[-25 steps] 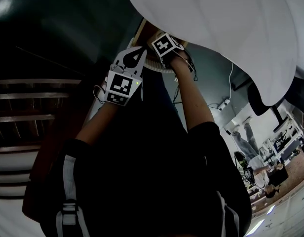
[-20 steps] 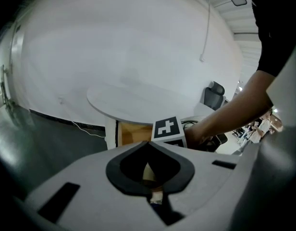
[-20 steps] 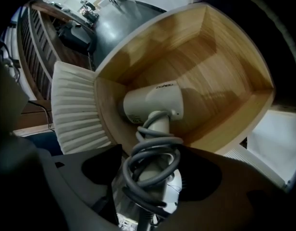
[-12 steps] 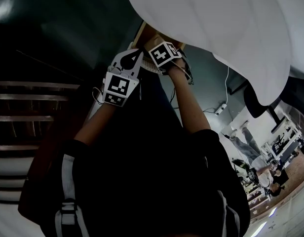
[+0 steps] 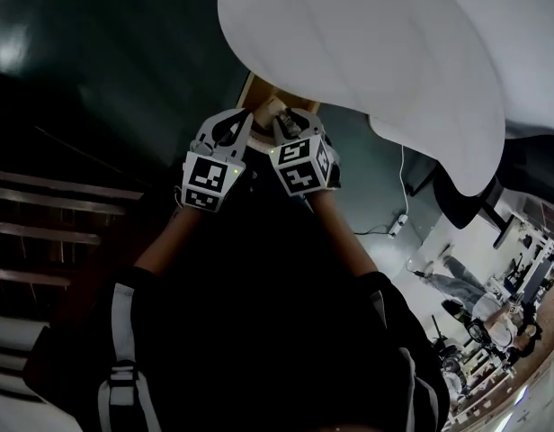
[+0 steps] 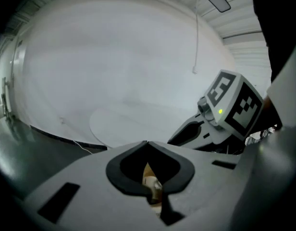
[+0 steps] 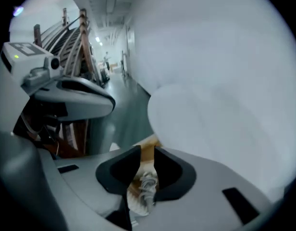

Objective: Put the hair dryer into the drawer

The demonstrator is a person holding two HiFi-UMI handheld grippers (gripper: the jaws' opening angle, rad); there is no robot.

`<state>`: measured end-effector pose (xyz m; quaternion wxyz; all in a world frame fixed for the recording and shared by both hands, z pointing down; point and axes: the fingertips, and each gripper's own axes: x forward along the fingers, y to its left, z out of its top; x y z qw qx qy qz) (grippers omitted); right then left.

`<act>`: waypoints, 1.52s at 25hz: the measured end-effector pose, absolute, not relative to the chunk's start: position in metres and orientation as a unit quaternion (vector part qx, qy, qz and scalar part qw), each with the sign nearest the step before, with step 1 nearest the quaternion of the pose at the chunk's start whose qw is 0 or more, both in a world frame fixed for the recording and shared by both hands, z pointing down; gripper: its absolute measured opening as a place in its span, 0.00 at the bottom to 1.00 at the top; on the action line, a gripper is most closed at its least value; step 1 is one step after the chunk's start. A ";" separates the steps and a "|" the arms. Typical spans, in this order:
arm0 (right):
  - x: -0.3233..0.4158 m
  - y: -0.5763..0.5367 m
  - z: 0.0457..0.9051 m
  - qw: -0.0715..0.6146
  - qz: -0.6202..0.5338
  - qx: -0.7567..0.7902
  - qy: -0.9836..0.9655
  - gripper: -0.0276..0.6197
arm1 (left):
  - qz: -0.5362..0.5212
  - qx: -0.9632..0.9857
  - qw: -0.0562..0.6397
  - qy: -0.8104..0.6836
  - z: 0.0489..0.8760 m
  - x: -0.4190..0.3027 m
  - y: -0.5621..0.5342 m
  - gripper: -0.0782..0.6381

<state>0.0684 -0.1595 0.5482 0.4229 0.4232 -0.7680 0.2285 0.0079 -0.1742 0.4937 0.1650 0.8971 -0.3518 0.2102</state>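
At the top of the head view my two grippers are held side by side in front of a wooden drawer (image 5: 255, 89). The left gripper (image 5: 245, 117) is shut, its tips meeting with nothing between them (image 6: 147, 142). The right gripper (image 5: 281, 126) hangs above the drawer, and its jaws are closing with a narrow gap (image 7: 147, 150) and nothing between them. Through that gap I see a pale thing with a coiled cord (image 7: 146, 190), seemingly the hair dryer, lying down in the drawer (image 7: 149, 141). Each gripper shows in the other's view.
A large white rounded surface (image 5: 376, 52) overhangs the drawer. Slatted wooden steps (image 5: 43, 232) stand at the left. A power strip with a cable (image 5: 398, 224) lies on the dark floor at the right. People are far off at the lower right.
The right gripper has pulled back out of the drawer toward me and now sits level with the left. The left gripper has also drawn back a little.
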 end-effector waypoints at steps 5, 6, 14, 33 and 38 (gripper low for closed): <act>0.097 -0.183 0.447 0.331 0.118 0.512 -0.784 0.09 | 0.161 0.911 0.103 -0.366 0.423 0.018 -0.181 0.12; 0.102 -0.183 0.428 0.313 0.100 0.525 -0.785 0.08 | 0.152 0.913 0.093 -0.367 0.408 0.020 -0.181 0.12; 0.142 -0.181 0.290 0.171 -0.042 0.603 -0.778 0.08 | 0.078 0.912 0.018 -0.401 0.297 0.036 -0.189 0.12; 0.214 -0.141 0.197 -0.001 -0.036 0.693 -0.720 0.08 | 0.023 0.916 -0.020 -0.401 0.205 0.070 -0.185 0.12; 0.216 -0.141 0.206 0.010 -0.032 0.688 -0.725 0.08 | 0.038 0.914 -0.016 -0.404 0.213 0.072 -0.183 0.12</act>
